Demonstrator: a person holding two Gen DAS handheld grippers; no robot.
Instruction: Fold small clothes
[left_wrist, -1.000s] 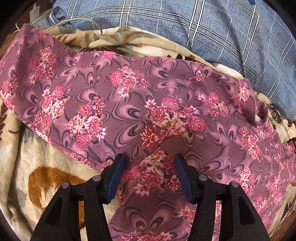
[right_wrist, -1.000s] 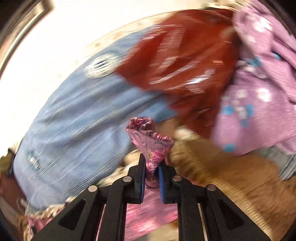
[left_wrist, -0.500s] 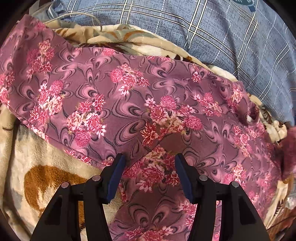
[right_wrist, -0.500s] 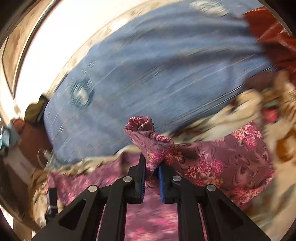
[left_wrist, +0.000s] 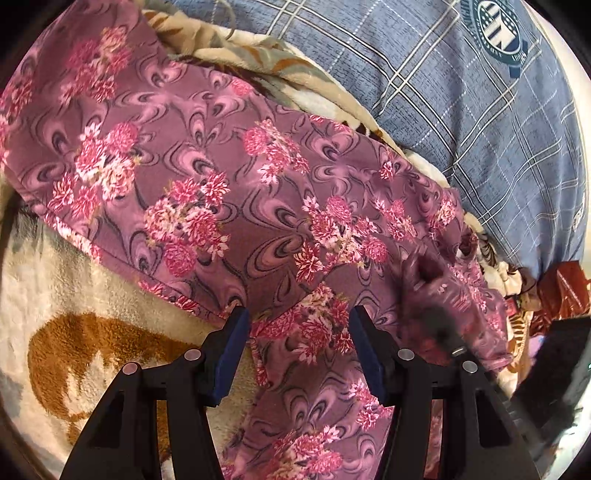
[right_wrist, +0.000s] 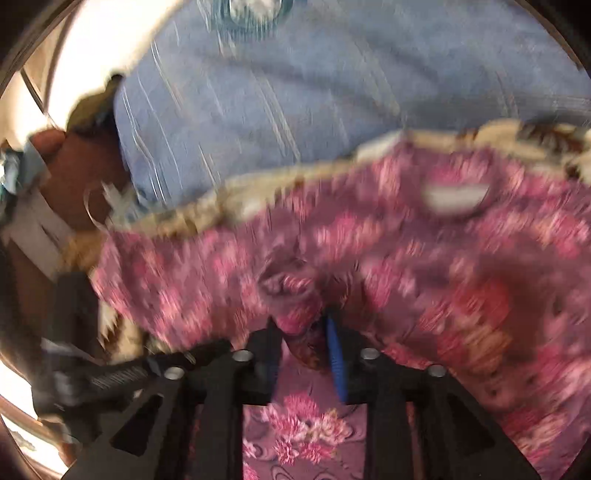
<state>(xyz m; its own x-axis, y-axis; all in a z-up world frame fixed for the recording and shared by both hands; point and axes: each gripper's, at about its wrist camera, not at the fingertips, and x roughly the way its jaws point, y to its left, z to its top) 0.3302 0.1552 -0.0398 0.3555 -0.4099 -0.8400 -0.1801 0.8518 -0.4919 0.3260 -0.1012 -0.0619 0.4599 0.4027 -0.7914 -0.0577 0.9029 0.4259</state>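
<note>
A mauve garment with pink flowers (left_wrist: 229, 192) lies spread on the blanket, partly folded over itself. My left gripper (left_wrist: 299, 325) is open, its blue-padded fingers (left_wrist: 231, 347) straddling a fold of the cloth near the front edge. My right gripper (right_wrist: 301, 332) holds a bunched corner of the same garment (right_wrist: 295, 295) between its jaws, low over the cloth; the view is blurred by motion. That gripper and corner show as a blur in the left wrist view (left_wrist: 436, 295).
A beige fleece blanket with brown animal shapes (left_wrist: 85, 332) covers the bed. A blue plaid pillow (left_wrist: 461, 92) lies behind the garment. Red and other clothes (left_wrist: 561, 291) are piled at the far right.
My right gripper swung down and over with the garment corner, folding it across onto the spread cloth, and its jaws have parted somewhat. My left gripper stayed open and shifted slightly.
</note>
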